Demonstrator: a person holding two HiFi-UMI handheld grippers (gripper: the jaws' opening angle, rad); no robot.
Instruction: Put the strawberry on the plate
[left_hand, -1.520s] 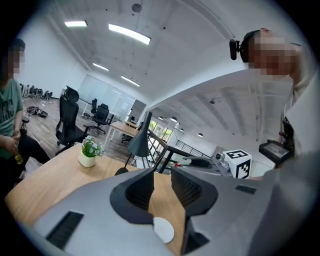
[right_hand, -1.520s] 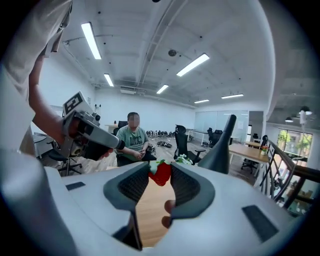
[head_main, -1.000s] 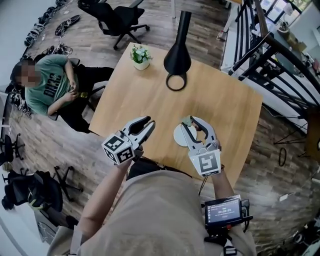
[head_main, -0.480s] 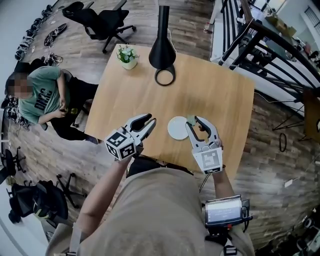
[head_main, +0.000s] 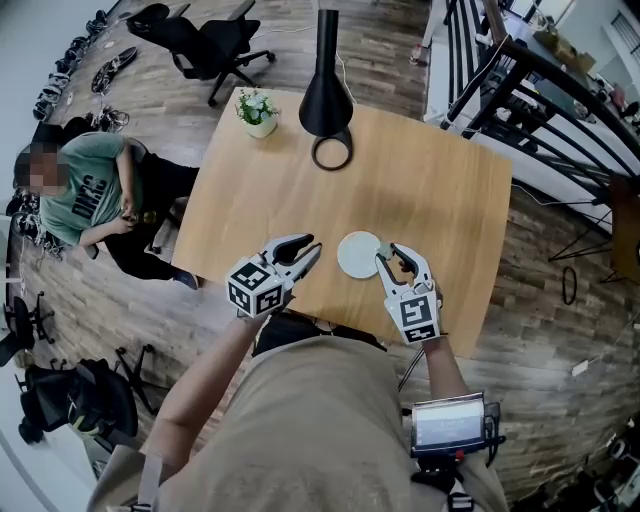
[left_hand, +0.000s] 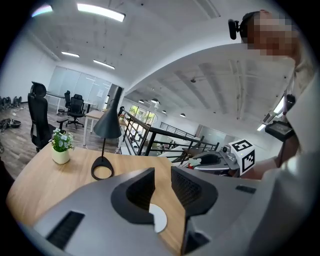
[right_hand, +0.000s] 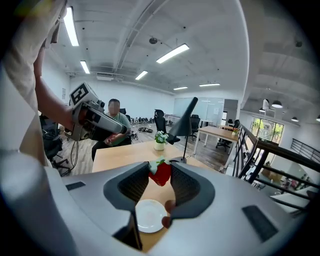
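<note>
A red strawberry with a green cap is pinched between the fingertips of my right gripper, which is shut on it. In the head view that gripper hangs just right of the small white plate, which lies on the wooden table near its front edge. The plate shows below the strawberry in the right gripper view. My left gripper stands open with nothing in it, left of the plate, and a slice of the plate shows between its jaws.
A black cone lamp with a ring base and a small potted plant stand at the table's far side. A seated person is left of the table. A black railing runs along the right, and an office chair stands beyond.
Both grippers have come down toward the table. The right one has sunk with the strawberry to beside the plate's right rim; the left has moved closer to the plate's left side.
</note>
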